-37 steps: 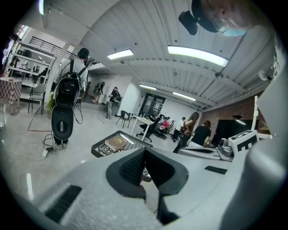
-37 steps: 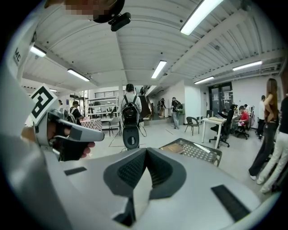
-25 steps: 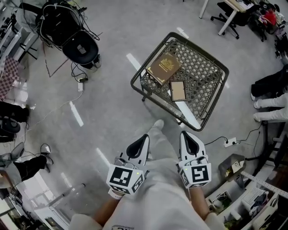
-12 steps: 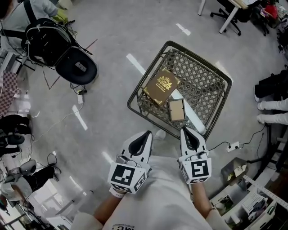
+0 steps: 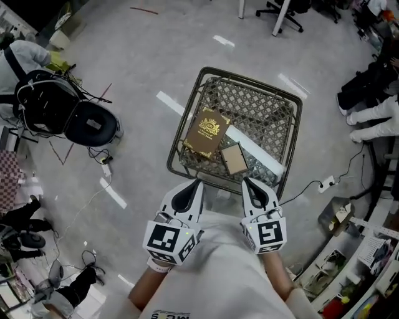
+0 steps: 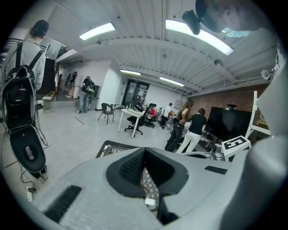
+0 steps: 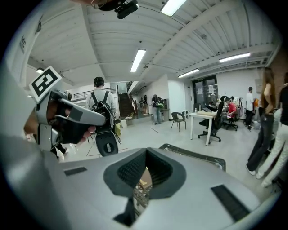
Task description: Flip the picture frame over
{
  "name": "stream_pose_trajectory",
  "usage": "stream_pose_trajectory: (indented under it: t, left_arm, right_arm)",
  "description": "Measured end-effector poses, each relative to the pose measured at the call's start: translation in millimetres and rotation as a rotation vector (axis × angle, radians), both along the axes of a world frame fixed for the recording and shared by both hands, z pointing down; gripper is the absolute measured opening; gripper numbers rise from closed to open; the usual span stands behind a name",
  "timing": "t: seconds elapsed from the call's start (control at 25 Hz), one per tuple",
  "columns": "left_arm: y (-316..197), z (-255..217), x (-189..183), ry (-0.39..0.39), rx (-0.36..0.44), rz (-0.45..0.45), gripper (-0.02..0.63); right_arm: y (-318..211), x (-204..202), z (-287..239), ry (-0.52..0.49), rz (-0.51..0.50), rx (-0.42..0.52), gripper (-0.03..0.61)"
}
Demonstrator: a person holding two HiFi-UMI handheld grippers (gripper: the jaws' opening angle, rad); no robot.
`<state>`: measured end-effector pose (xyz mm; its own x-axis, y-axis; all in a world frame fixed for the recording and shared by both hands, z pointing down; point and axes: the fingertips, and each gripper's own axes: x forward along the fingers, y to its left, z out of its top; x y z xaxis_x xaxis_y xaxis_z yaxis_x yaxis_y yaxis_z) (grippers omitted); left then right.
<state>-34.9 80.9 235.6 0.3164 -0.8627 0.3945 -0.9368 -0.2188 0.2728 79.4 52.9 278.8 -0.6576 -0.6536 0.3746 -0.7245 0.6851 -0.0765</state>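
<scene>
- Both claws are held with jaws pressed together and nothing gripped: left gripper [image 5: 198,183], right gripper [image 5: 244,181].
- The picture frame [image 5: 234,158] is laid flat on the mesh table [image 5: 249,80], just beside a brown book [image 5: 206,133].
- Neither claw is touching it.

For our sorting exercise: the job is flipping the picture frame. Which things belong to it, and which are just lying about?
Job: picture frame, mesh table under it, left gripper, right gripper, both shut.
Lying about: brown book beside the frame, power strip, office chair.
</scene>
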Motion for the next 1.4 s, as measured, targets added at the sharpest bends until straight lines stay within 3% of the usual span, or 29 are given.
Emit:
stream_pose_trajectory:
  t: [0.24,0.4,0.64,1.4]
  left_arm:
    - [-35.8,0.6,13.8,-0.02,0.006,0.171,0.017]
    - [-47.8,10.2,14.7,-0.01,-0.014,0.225,0.017]
    - [-49.1,19.4,6.3,-0.004,-0.034,0.252,0.018]
    - [-48.0,79.9,-14.6,-0.013,-0.107,0.299,0.017]
  right_arm:
    - [-22.3,1.7,-7.5,0.004,0.122,0.007,0.017]
    - [-29.7,-7.4,-6.1,0.018,0.142,-0.003,0.017]
    - [-30.9,-19.1,11.5,0.053,0.125,-0.029,0.018]
    - [-40.0,-33.7,144.6,0.156,0.128,-0.159,0.02]
